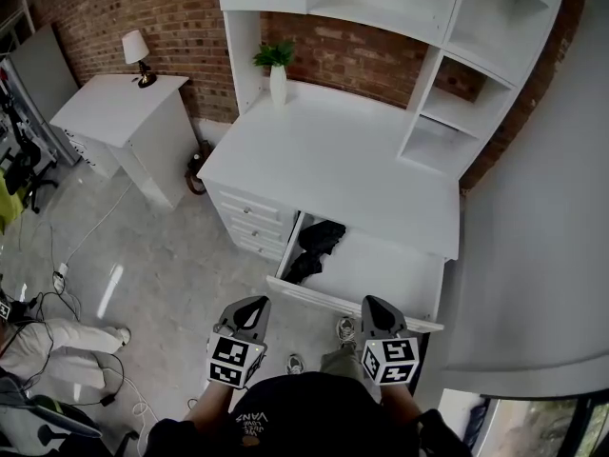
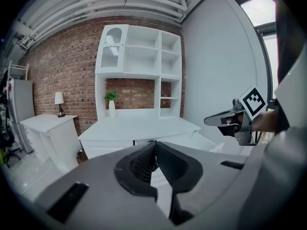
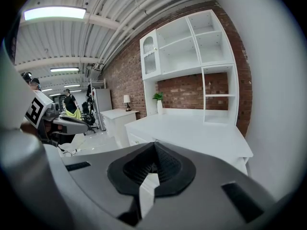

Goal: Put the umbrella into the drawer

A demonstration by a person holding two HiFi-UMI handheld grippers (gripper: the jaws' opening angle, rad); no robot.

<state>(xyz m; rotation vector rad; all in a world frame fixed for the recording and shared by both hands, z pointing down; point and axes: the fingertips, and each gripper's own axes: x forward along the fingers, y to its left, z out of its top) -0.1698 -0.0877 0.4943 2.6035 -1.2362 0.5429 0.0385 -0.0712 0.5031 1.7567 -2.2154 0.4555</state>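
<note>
In the head view a black folded umbrella [image 1: 314,248] lies in the left end of the open white drawer [image 1: 381,260] under the desk top. My left gripper [image 1: 255,303] and right gripper [image 1: 369,303] hover close to my body, just in front of the drawer's front edge and apart from the umbrella. The left gripper view shows the left gripper [image 2: 155,145] with its ribbed pads meeting and nothing between them. The right gripper [image 3: 154,145] looks the same in its own view, shut and empty. The drawer's inside is hidden in both gripper views.
A white desk [image 1: 333,150] with a shelf hutch [image 1: 457,55] carries a potted plant in a white vase [image 1: 277,74]. A small white cabinet [image 1: 124,112] with a lamp [image 1: 139,60] stands to the left. A person's legs [image 1: 57,336] and cables lie on the floor at left. A grey wall [image 1: 542,236] runs along the right.
</note>
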